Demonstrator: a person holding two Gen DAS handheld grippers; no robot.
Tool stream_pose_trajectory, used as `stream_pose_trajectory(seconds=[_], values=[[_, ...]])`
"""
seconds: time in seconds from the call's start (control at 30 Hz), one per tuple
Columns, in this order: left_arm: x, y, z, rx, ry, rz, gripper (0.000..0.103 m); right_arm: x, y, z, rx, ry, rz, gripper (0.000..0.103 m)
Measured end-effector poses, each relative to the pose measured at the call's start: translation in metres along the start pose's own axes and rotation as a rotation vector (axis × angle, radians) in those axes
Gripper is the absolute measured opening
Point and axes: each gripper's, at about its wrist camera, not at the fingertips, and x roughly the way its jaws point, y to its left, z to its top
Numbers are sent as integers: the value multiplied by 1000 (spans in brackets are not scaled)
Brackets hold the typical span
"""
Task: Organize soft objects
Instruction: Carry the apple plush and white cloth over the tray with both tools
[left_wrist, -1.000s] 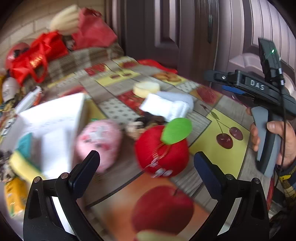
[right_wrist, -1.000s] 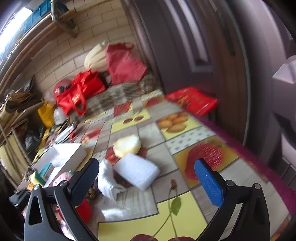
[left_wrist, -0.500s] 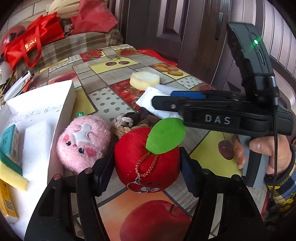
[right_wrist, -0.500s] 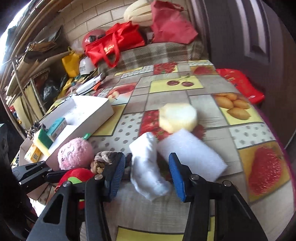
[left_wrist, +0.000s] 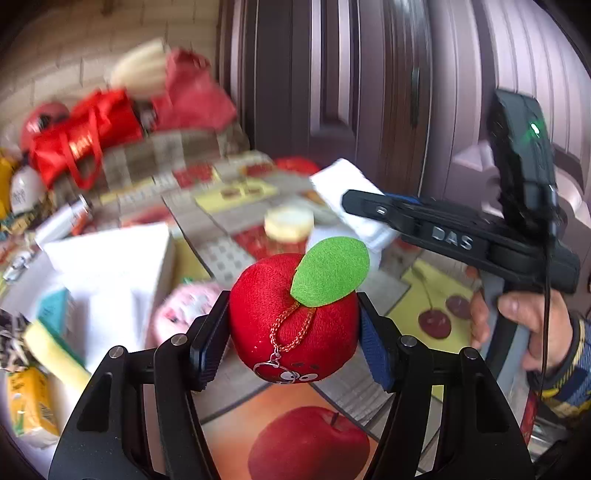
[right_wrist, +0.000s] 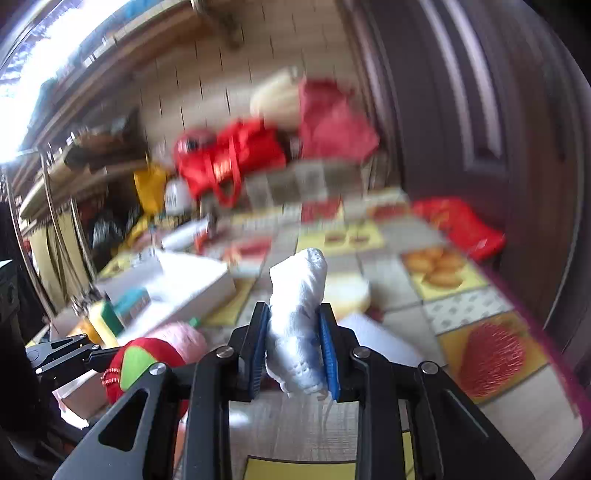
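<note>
While clenched on a red plush apple (left_wrist: 291, 325), left tongs (left_wrist: 291, 339); right tongs (right_wrist: 295, 347), lettered "DAS", gripping white cloth (right_wrist: 297, 314)

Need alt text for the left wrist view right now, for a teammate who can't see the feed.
The left gripper clamps a red plush apple with a green felt leaf between its fingers, above a fruit-print tablecloth. At right, a hand holds the right gripper, shut on a white cloth; a white box sits blurred at left.
</note>
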Motion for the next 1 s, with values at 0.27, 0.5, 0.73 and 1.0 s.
stream_pose_trajectory(seconds=[0.27,0.5,0.73,1.0], values=[[-25,10,-2,-15,-90,60,64,-19,14,6,-2,-116,4,27],[-39,35,-9,-59,-100,106,65,-13,26,3,-9,-93,31,27],[-51,56,-18,-77,-111,167,65,-1,37,0,-11,-57,64,27],[-61,75,-24,-95,-118,224,65,7,54,-2,-23,-32,105,27]])
